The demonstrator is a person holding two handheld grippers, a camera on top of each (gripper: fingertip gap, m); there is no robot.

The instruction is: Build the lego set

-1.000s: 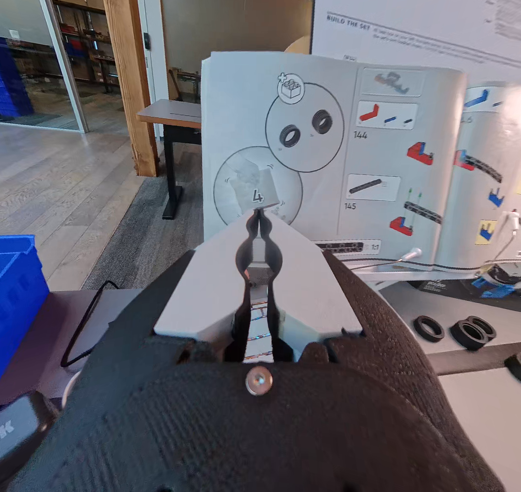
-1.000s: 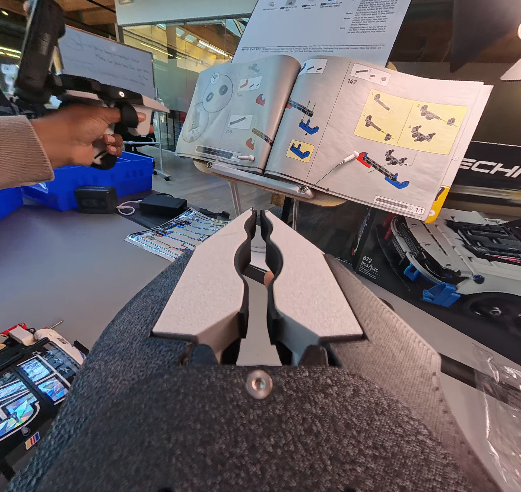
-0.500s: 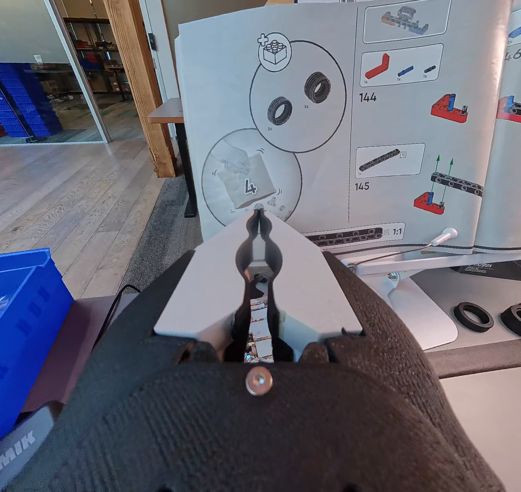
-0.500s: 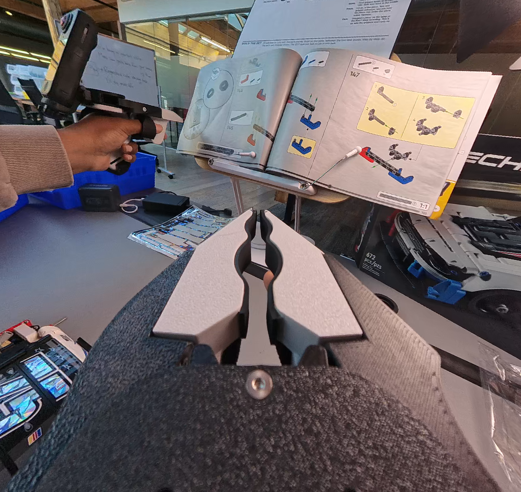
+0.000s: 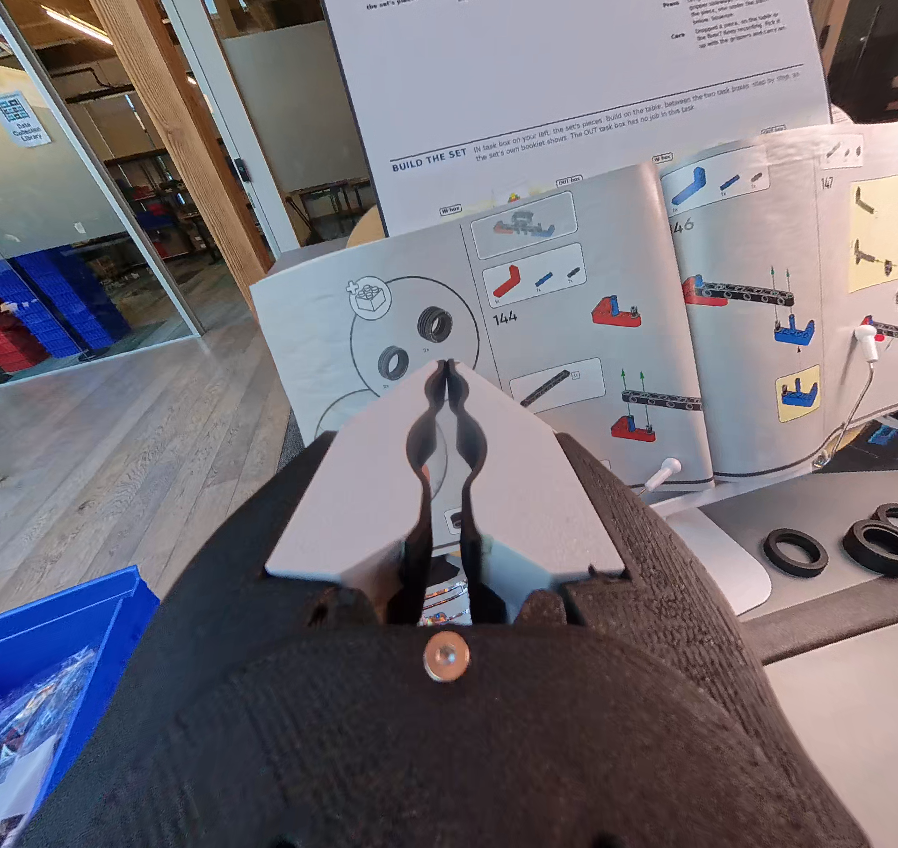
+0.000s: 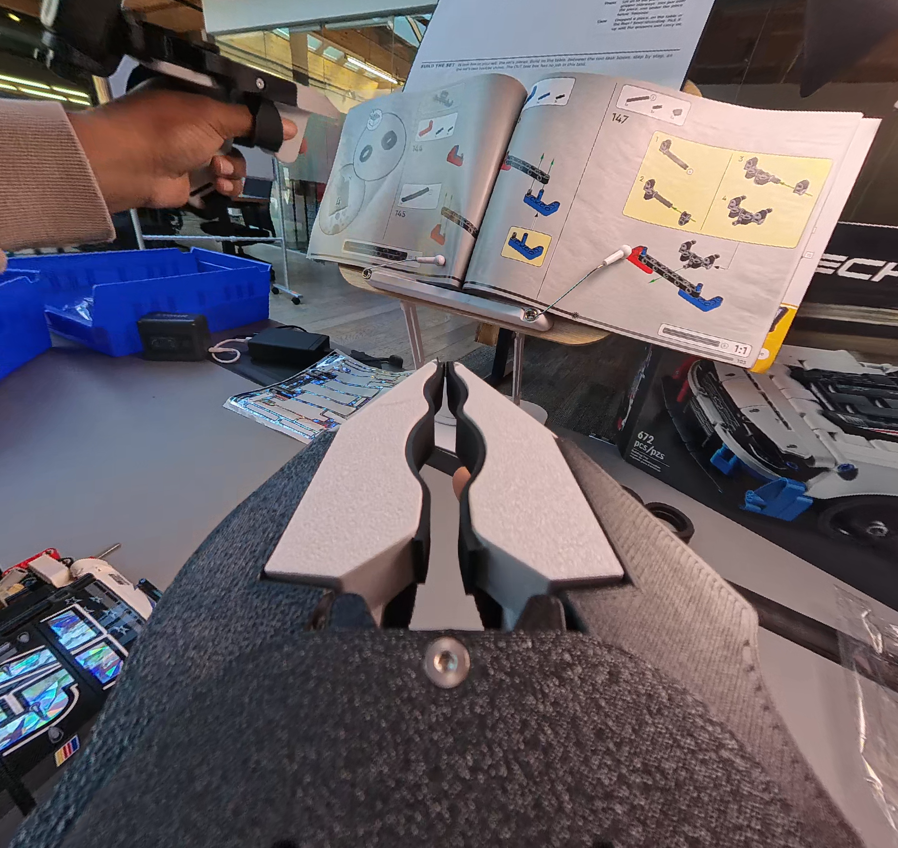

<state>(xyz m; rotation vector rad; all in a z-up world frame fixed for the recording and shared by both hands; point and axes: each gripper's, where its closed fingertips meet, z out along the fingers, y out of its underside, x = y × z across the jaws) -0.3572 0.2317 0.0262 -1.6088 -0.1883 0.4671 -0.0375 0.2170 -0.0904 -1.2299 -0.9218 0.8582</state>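
My left gripper [image 5: 447, 364] is shut and empty, raised in front of the left page of the open instruction booklet [image 5: 573, 339] on its stand. My right gripper [image 6: 446, 364] is shut and empty, held above the grey table [image 6: 121, 446] and pointing at the booklet [image 6: 559, 203]. A partly built car with shiny stickers [image 6: 58, 640] lies at the lower left in the right wrist view. Black tyres [image 5: 794, 552] lie on the table to the right of the stand. A hand [image 6: 160, 154] holds the left gripper at the upper left.
Blue bins [image 6: 146, 285] stand at the table's far left, one with bagged pieces [image 5: 53, 688]. A sticker sheet [image 6: 316, 397] lies near the stand's foot. The set's box [image 6: 777, 436] lies at the right. A black device [image 6: 172, 336], an adapter [image 6: 286, 344] and a plastic bag [image 6: 870, 654] are on the table. The left gripper's tips are roughly 35 cm from the right gripper's.
My left gripper has moved to the right and nearer to the booklet, and now points higher on the page. My right gripper has hardly moved. Both stay shut.
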